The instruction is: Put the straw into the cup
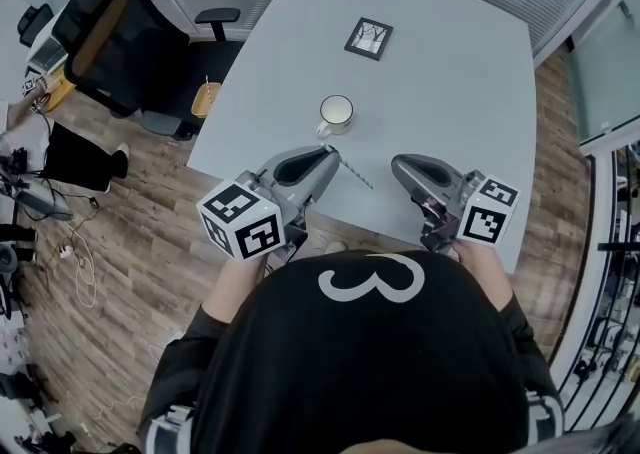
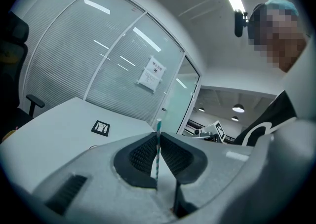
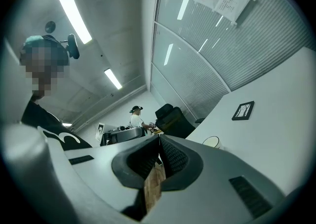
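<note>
Holding a straw [image 1: 355,172] close to the cup [image 1: 336,112].
Pinched tight in the narrow left claw [image 2: 158,136] near 1 end, likely to leave a long bit free to go into the cup. Thin, with blue-green and white stripes, sticking out over the worktop [image 1: 450,72], near the white cup, not in it yet. Holding the right claw [image 3: 159,139] closed and bare, off to 1 side, likely to leave room.

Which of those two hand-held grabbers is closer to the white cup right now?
Left. The left gripper sits just below the cup in the head view; the right gripper is farther off, below and right of it.
</note>
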### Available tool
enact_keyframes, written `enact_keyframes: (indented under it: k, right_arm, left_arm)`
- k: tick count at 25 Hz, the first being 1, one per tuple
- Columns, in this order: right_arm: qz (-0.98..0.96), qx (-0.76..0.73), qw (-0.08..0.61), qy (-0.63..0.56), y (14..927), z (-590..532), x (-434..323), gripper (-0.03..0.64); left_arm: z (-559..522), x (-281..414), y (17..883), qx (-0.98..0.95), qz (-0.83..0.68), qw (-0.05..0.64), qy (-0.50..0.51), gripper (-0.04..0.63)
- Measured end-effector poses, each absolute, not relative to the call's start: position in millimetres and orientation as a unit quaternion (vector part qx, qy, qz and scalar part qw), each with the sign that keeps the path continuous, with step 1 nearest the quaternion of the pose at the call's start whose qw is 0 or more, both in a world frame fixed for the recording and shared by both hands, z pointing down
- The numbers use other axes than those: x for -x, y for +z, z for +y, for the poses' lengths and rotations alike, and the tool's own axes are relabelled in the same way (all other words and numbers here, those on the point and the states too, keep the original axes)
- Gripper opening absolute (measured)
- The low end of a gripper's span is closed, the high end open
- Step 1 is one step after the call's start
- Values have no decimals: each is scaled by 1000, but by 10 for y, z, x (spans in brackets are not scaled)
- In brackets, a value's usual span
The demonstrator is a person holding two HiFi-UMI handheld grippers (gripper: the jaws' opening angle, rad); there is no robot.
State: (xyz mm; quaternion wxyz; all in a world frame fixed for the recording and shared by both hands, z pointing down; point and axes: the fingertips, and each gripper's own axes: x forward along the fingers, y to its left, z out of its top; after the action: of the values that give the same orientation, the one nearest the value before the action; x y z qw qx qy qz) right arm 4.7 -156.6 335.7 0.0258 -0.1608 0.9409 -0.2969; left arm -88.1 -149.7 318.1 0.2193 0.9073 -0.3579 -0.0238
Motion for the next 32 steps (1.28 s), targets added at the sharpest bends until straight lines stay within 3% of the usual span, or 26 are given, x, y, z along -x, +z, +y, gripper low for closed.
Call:
enact_keyframes:
  k: [32]
  right_arm:
    - [922, 228, 30, -312, 3587, -1839, 440, 15]
  left_arm:
    - [-2113, 1444, 3233, -918, -326, 221, -39, 35]
